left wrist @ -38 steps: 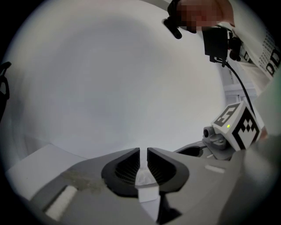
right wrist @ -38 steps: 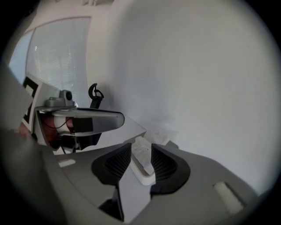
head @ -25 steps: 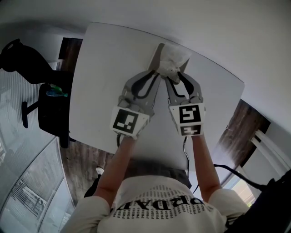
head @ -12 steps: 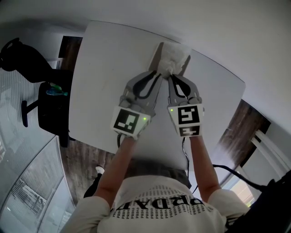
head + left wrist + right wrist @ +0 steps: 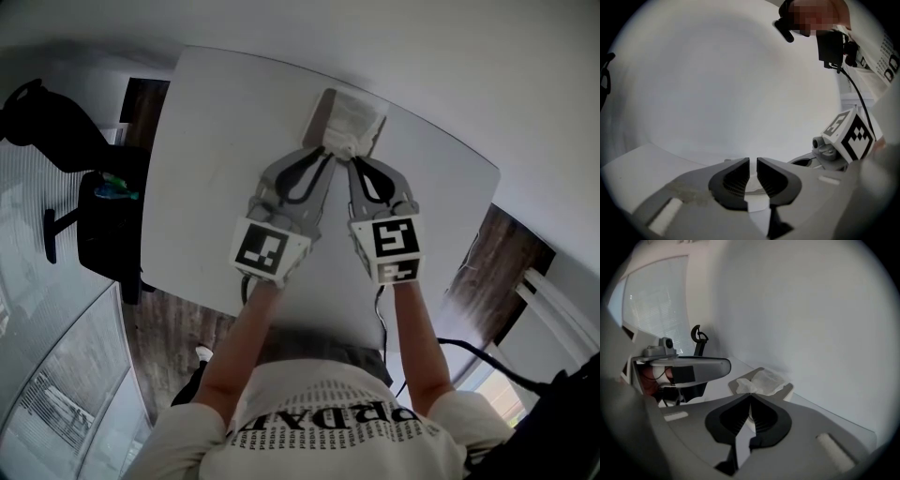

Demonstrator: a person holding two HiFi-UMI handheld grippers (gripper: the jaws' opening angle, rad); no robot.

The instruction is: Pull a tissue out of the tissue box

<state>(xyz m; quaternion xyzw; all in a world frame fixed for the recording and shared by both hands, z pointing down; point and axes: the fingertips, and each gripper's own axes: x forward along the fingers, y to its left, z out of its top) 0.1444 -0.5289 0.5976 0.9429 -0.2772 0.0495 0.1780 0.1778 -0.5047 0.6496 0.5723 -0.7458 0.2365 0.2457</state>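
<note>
The tissue box stands at the far side of the white table, with a crumpled white tissue sticking out of its top. My right gripper is at the box's near edge, shut on the tissue's near corner. In the right gripper view the tissue spreads out just beyond the closed tips of my right gripper, over the box. My left gripper rests right beside it at the box's near left corner. The left gripper has its jaws drawn together to a thin slit, with nothing seen between them.
A pale wall runs close behind the box. A black office chair stands on the wood floor left of the table. The table's right corner ends near dark flooring and a black cable.
The right gripper's jaws, open around the tissue a second ago, have closed on it. The tissue looks slightly flatter. Both hands have stayed in place.
</note>
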